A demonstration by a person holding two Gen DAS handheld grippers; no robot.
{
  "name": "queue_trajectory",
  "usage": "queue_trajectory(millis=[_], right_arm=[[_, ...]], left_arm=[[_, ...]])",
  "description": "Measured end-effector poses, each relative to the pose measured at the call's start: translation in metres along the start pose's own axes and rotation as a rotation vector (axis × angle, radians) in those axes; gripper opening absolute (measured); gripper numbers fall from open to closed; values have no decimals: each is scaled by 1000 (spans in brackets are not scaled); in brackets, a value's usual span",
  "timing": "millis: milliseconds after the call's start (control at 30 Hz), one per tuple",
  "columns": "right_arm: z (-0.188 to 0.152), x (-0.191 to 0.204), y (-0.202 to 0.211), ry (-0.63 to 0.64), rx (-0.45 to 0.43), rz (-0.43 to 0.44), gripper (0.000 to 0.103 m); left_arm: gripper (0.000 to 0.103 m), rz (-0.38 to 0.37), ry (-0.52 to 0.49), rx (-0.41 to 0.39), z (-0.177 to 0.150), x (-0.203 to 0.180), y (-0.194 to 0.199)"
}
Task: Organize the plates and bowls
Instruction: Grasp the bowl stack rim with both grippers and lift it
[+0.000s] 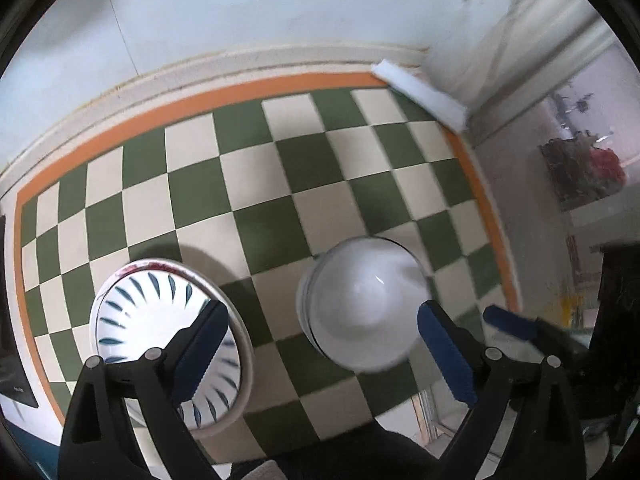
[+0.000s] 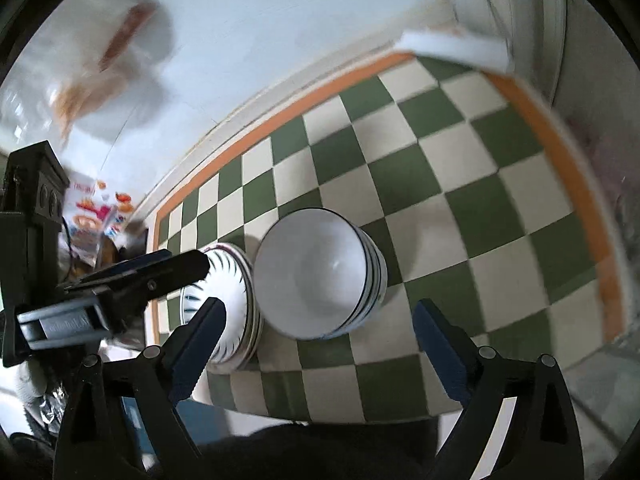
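Both grippers point down at a table covered by a green and cream checkered cloth [image 1: 304,184] with an orange border. The left gripper [image 1: 324,356] has its two blue-padded fingers wide apart, and nothing is clamped between them. The left finger stands over the patterned bowl [image 1: 152,312], a white bowl with dark blue leaf strokes, which sits on a plate [image 1: 244,360] at the near left of the cloth. The right finger is just beside the near right edge of the stack of white bowls [image 1: 360,300], which stands on the cloth to the right of the patterned bowl. Whether the pads touch the dishes I cannot tell.

The right gripper [image 2: 320,356] is also spread wide and holds nothing. In its view the stack of white bowls [image 2: 316,276], with thin dark rims, is between the two fingers but farther away, apart from the pads. The patterned bowl [image 2: 224,280] on its plates touches or almost touches the stack on the left side. A white folded cloth [image 2: 452,48] lies at the far right corner of the table
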State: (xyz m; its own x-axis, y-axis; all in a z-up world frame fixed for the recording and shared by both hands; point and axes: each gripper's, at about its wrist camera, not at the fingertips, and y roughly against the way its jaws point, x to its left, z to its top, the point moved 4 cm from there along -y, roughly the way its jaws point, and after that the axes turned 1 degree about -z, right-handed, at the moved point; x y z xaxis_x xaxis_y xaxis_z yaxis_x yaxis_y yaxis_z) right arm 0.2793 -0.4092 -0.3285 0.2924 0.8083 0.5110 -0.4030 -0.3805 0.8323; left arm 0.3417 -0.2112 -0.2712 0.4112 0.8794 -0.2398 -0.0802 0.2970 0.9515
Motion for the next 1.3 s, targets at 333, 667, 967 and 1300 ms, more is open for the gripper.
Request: queue_trajectory(millis=[333,667,967,1300], right_arm=[[1,-52,-97,-156,127,139,96],[0,-57,-141,-198,204,248,84],[-1,-59,-158,-221,236,260,60],[-1,-49,-165,-222,232,265,59]], left_arm=[[97,-99,20,212,24,10,-92],[92,-165,34,354,19,8,-138],[61,-262,41,366,14,5,-141],[60,-233,77,345,13,7,-138]])
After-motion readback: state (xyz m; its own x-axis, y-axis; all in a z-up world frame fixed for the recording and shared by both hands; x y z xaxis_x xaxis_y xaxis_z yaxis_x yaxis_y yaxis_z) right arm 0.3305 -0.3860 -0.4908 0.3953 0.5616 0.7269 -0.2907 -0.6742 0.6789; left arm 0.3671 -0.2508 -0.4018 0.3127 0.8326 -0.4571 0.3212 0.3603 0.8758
